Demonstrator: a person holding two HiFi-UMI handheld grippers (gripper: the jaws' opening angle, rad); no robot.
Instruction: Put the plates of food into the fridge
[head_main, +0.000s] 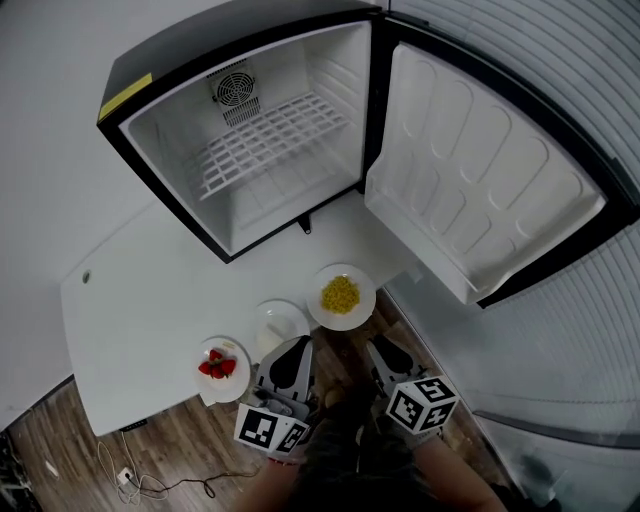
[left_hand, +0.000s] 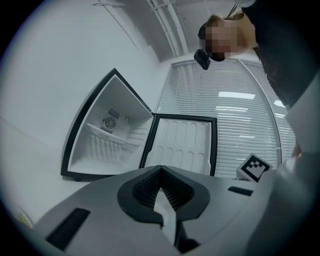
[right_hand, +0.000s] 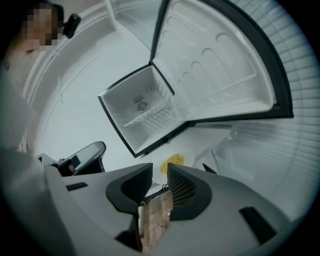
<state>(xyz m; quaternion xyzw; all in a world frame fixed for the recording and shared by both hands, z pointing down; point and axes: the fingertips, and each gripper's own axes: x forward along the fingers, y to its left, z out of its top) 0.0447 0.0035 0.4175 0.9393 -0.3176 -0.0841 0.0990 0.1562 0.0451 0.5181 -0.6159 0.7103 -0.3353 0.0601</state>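
Left tool (head_main: 290, 348), jaws together with nothing between them, sits at the near edge of the counter (head_main: 140, 300). Only the head view shows all three plates, on the counter in front of the open fridge (head_main: 250, 150). The strawberry plate (head_main: 222, 367) is leftmost. Next is the pale plate (head_main: 280, 322), partly covered by that tool, its food hard to make out. Then comes the corn plate (head_main: 341, 296). The right tool (head_main: 385, 350) has its jaws slightly apart and empty. Its own view catches just the corn, while the left gripper view takes in the fridge and its door (head_main: 480, 190).
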